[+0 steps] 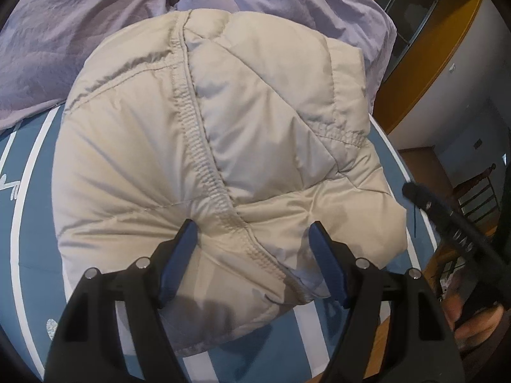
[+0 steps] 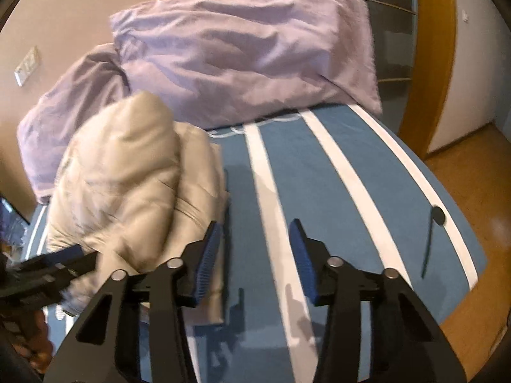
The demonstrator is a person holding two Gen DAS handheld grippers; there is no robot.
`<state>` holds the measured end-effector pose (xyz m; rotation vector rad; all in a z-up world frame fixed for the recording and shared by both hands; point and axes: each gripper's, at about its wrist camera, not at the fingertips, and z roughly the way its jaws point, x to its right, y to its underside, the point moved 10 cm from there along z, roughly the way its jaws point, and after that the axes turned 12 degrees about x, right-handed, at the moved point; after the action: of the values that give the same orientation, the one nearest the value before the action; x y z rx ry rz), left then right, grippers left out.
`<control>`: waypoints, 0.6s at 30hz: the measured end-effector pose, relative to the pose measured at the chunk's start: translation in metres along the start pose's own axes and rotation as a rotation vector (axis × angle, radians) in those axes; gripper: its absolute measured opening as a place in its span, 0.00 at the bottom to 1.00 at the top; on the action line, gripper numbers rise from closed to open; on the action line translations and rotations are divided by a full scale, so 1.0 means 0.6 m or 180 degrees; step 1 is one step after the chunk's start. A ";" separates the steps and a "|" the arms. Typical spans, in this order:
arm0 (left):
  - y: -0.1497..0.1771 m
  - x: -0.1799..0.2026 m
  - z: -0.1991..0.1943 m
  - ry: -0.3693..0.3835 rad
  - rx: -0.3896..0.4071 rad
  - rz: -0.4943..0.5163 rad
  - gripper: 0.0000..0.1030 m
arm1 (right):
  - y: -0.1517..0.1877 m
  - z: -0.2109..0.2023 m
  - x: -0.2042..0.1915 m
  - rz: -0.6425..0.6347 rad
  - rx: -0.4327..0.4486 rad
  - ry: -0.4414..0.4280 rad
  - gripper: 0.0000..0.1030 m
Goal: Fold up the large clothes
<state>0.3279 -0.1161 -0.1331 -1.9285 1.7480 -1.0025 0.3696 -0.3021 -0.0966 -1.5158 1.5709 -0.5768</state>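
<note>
A: Beige quilted jacket (image 1: 217, 146), bundled on the striped bed (image 2: 345, 198); my left claw (image 1: 255, 245) straddles its near edge, jaws apart.

B: Right claw (image 2: 255, 249) empty, unclosed. I judge tidying comes next.

**A:** so what are the two grippers doing here?

**B:** left gripper (image 1: 254, 239) is angled steeply down with its jaws spread wide, blue pads (image 1: 179, 258) on either side of a puffy bulge of the jacket (image 1: 204, 134). Can't really tell if they're pressing in or just sitting against it.

**A:** and the right one?

**B:** right gripper (image 2: 255, 249) is tilted down too, jaws partway apart, nothing between the pads, just bare air. From the left camera you can see a bit of the hand (image 1: 472, 328) wrapped around its handle at the right edge.
</note>
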 end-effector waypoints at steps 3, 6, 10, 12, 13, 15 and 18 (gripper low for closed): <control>0.002 0.002 0.003 -0.0026 -0.0005 0.0037 0.69 | -0.009 0.009 -0.036 -0.0038 -0.0001 -0.0219 0.33; 0.000 0.006 0.007 -0.0046 -0.0003 0.0068 0.69 | -0.012 0.015 -0.072 -0.0121 -0.0001 -0.0407 0.27; -0.002 0.003 0.006 -0.0054 -0.0001 0.0070 0.69 | -0.005 0.026 -0.105 -0.0223 -0.0053 -0.0554 0.22; -0.003 0.003 0.004 -0.0059 0.0005 0.0066 0.69 | 0.008 0.035 -0.109 -0.0260 -0.0118 -0.0553 0.21; -0.003 0.003 0.004 -0.0060 0.0009 0.0065 0.69 | 0.018 0.041 -0.108 -0.0291 -0.0158 -0.0524 0.20; -0.005 0.004 0.001 -0.0060 0.0020 0.0059 0.69 | 0.035 0.050 -0.105 -0.0340 -0.0237 -0.0472 0.20; -0.008 0.006 -0.007 -0.0039 0.0037 0.0031 0.69 | 0.058 0.065 -0.099 -0.0324 -0.0342 -0.0433 0.19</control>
<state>0.3287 -0.1181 -0.1259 -1.9133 1.7393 -0.9933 0.3755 -0.2305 -0.1300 -1.6874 1.4466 -0.4417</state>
